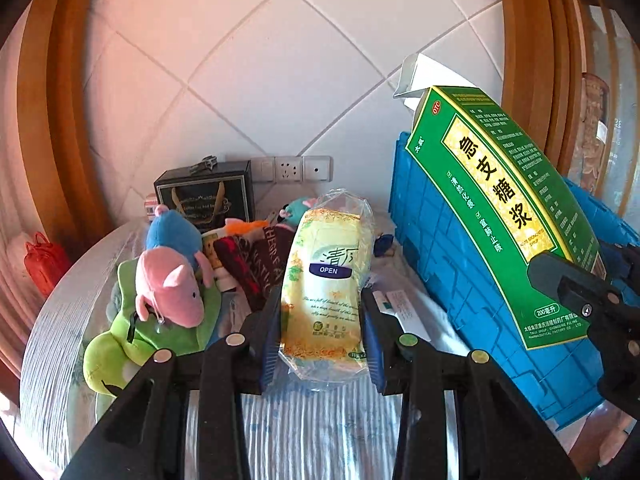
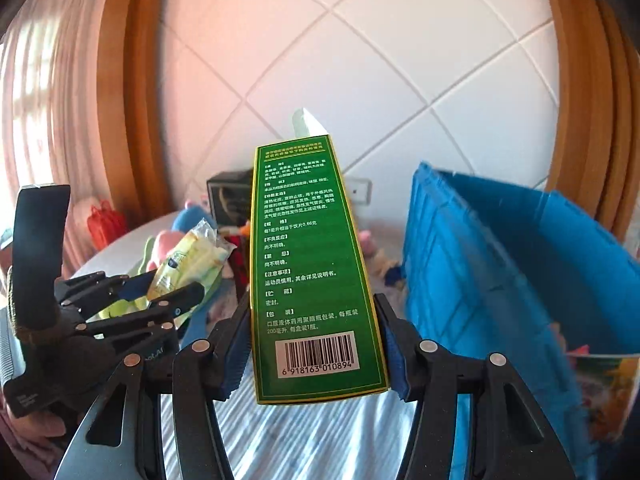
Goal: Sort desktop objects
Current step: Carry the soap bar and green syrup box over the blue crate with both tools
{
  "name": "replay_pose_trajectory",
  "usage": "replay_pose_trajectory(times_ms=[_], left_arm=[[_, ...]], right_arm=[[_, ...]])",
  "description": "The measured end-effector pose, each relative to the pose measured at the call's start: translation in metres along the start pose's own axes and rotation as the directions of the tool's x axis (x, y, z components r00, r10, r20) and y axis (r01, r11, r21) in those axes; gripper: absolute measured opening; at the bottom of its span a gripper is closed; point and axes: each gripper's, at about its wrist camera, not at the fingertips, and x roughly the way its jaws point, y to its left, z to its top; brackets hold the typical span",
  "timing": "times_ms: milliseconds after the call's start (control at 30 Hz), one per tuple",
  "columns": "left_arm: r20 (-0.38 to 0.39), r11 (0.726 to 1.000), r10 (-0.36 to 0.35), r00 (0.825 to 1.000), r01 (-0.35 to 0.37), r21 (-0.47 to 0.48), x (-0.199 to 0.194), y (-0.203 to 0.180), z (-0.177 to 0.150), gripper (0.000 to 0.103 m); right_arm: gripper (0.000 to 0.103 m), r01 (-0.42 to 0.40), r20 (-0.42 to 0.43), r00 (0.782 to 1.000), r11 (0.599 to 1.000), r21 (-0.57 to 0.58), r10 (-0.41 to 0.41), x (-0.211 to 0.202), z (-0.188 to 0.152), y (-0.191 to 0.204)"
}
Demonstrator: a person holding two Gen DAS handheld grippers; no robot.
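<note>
L tool (image 1: 322, 320) clamped on tissue pack (image 1: 326, 280); R tool (image 2: 316, 356) grips green box (image 2: 308, 264), blue crate (image 2: 500, 248) beside.

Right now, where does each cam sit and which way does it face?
Left wrist: on the left tongs, facing a tiled wall; they grip a tissue pack; right tongs at its right edge.
Right wrist: on the right tongs, same wall; they grip a green medicine box; left tongs at left.
Shared: both packs, blue crate, plush toys.
</note>
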Motion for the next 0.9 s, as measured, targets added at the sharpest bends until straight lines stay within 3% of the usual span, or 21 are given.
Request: replay_pose_trajectory(times_ms=[200, 400, 600, 733, 900], left_arm=[[0.081, 0.997, -0.079, 0.994, 0.076, 0.032, -0.019, -0.043, 0.027, 0.035], [0.105, 0.983, -0.177, 0.979, 0.169, 0.074, -0.027, -0.104, 0.052, 0.035], [0.054, 0.964, -0.254, 0.966, 0.248, 0.098, -0.026, -0.180, 0.070, 0.035], [-0.012, 0.959, -0.261, 0.965, 0.260, 0.112, -0.017, -0.234, 0.078, 0.035], [-0.073, 0.948, -0.275, 0.959, 0.283, 0.146, -0.007, -0.291, 0.081, 0.035]], right_arm=[[0.056, 0.092, 0.092, 0.991, 0.996, 0.021, -0.094, -0.048, 0.013, -0.026], [0.056, 0.218, 0.136, 0.965, 0.973, 0.070, -0.226, -0.083, 0.019, -0.075], [0.056, 0.333, 0.118, 0.929, 0.933, 0.140, -0.350, -0.102, 0.018, -0.150], [0.056, 0.392, 0.086, 0.908, 0.904, 0.169, -0.409, -0.109, 0.009, -0.200], [0.056, 0.421, 0.023, 0.901, 0.885, 0.198, -0.433, -0.111, -0.012, -0.251]])
